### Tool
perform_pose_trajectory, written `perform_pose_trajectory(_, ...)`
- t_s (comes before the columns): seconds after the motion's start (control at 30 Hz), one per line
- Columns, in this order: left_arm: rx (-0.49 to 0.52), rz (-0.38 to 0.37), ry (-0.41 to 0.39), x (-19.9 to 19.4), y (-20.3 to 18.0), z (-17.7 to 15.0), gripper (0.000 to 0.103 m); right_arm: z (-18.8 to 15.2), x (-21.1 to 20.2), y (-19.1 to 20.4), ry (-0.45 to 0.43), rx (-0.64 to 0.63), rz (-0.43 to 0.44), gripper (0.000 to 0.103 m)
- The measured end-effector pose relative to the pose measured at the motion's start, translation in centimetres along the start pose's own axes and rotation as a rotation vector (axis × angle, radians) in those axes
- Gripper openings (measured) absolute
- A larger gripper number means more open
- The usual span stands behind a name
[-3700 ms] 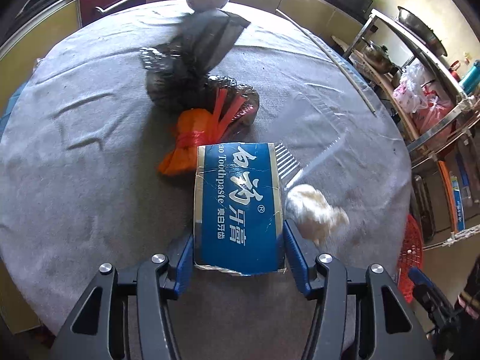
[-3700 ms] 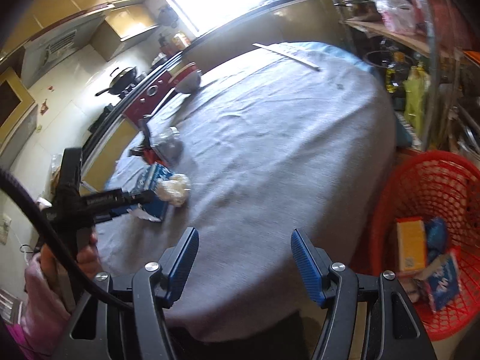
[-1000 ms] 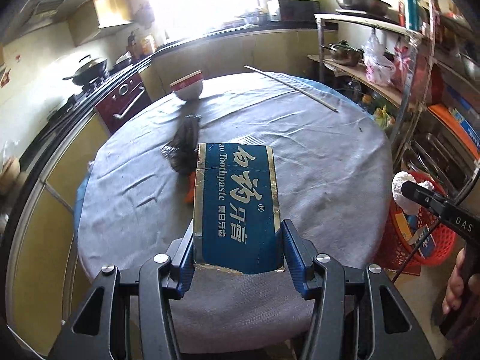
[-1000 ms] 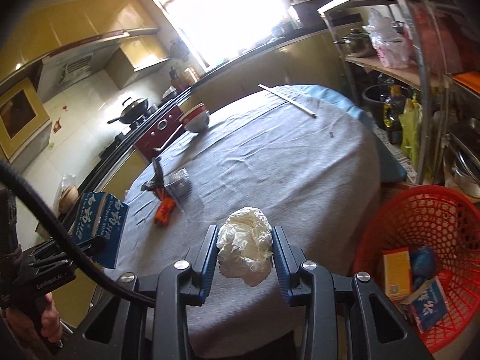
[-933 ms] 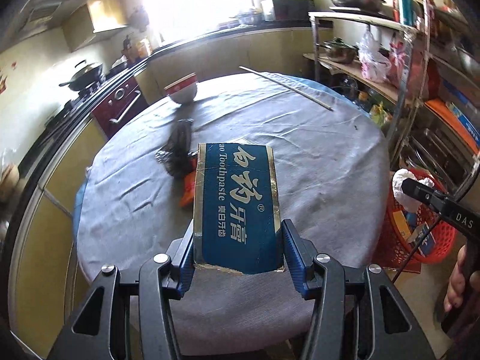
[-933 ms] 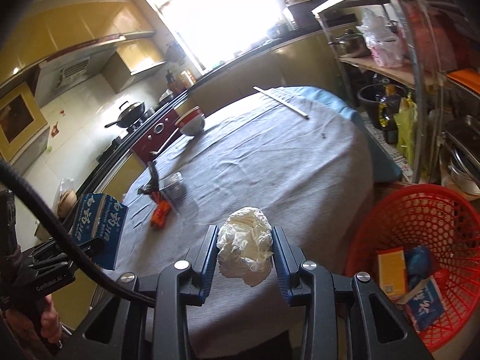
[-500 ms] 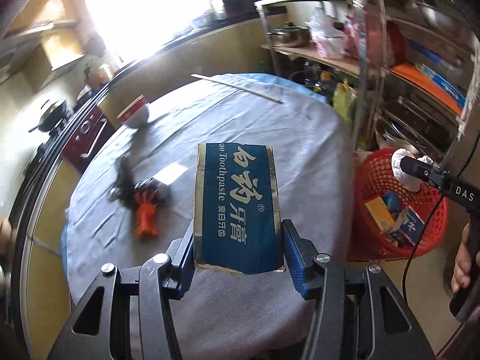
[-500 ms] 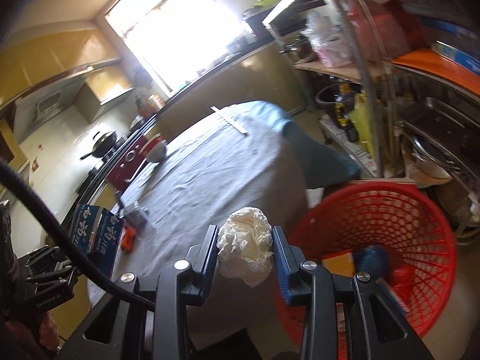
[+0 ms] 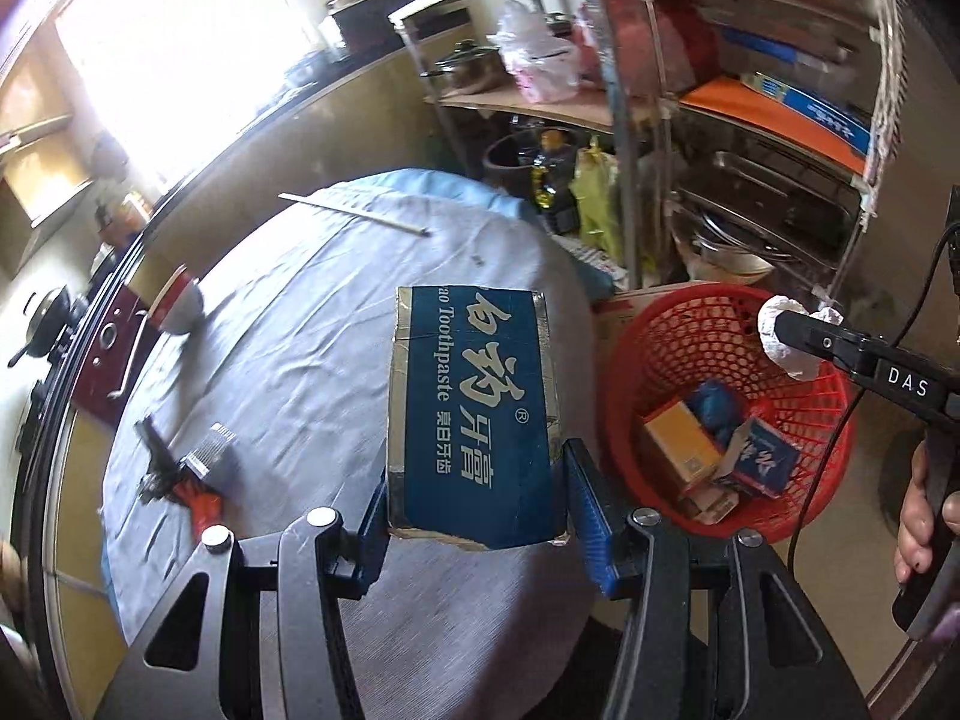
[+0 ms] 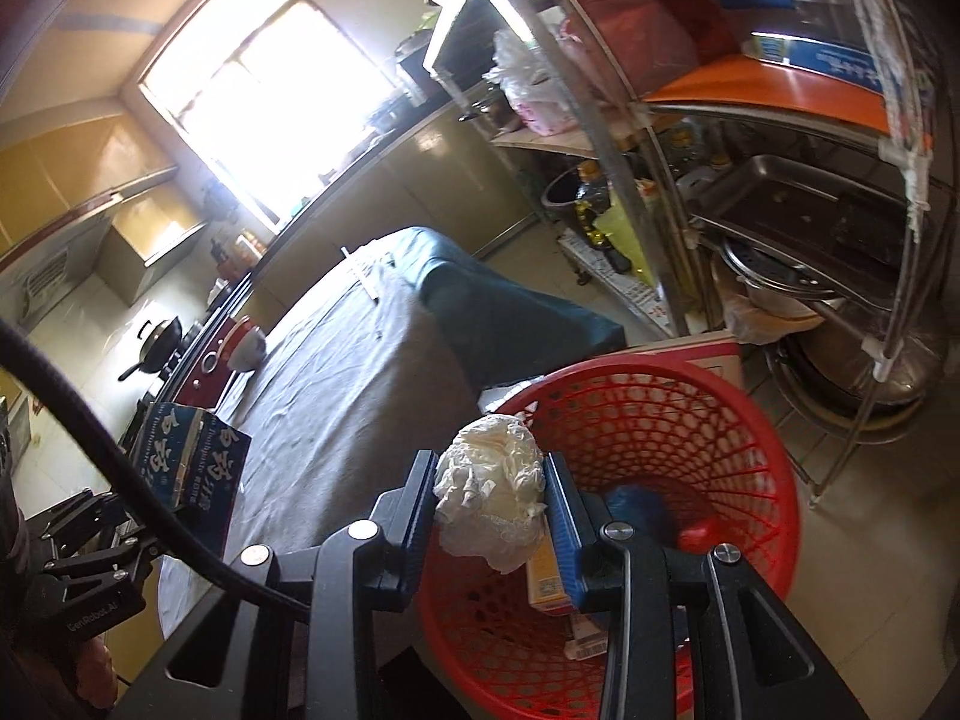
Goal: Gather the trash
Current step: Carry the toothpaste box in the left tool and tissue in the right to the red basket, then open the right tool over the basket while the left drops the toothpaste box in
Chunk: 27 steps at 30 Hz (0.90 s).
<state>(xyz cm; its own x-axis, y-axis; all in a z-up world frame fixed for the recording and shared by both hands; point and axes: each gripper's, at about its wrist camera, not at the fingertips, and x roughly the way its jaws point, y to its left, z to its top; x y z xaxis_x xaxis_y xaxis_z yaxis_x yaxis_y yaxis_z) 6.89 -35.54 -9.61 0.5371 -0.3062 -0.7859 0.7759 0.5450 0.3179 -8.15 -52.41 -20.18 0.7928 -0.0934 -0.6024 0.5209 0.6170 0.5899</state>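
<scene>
My left gripper [image 9: 474,516] is shut on a blue toothpaste box [image 9: 474,420] and holds it up over the near edge of the round table [image 9: 312,324]. The box also shows in the right wrist view [image 10: 186,462]. My right gripper [image 10: 489,510] is shut on a crumpled white tissue wad [image 10: 492,498] and holds it above the near rim of the red mesh basket [image 10: 690,420]. In the left wrist view the tissue [image 9: 780,342] hangs over the basket [image 9: 678,330], which holds several small boxes.
On the table lie an orange and black bag bundle [image 9: 186,474], a red and white bowl [image 9: 174,306] and a long stick [image 9: 354,213]. A metal shelf rack [image 9: 750,138] with pans and bags stands behind the basket.
Both grippers have swung right, away from the table toward the basket. The tissue wad is now over the basket's rim. The box stays held.
</scene>
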Motion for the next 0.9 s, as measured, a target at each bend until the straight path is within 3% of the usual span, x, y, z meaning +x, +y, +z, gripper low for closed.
perform_pose_trajectory(0.27,0.046,-0.053,0.013,1.2,-2.7,1.6,0.055,0.8,-0.5,-2.5,0.002,0.052,-0.017,0.038)
perform_pose_trajectory(0.43,0.069,-0.124,0.021,2.0,-4.3,2.3,0.056,1.0,-0.6,-3.9,0.012,0.087,-0.016,0.039)
perform_pose_trajectory(0.5,0.076,-0.17,0.021,2.1,-4.8,2.5,0.056,1.1,-0.6,-4.2,0.019,0.108,-0.011,0.059)
perform_pose_trajectory(0.53,0.075,-0.195,0.02,2.1,-4.9,2.6,0.057,1.1,-0.7,-4.5,0.021,0.126,0.007,0.062)
perform_pose_trajectory(0.7,0.034,-0.23,0.035,2.8,-3.8,2.2,0.063,1.4,-1.1,-4.8,-0.001,0.142,0.01,0.062)
perform_pose_trajectory(0.9,-0.054,-0.189,0.063,3.4,0.0,0.5,0.063,1.3,-0.2,-3.8,0.012,0.123,0.007,0.062)
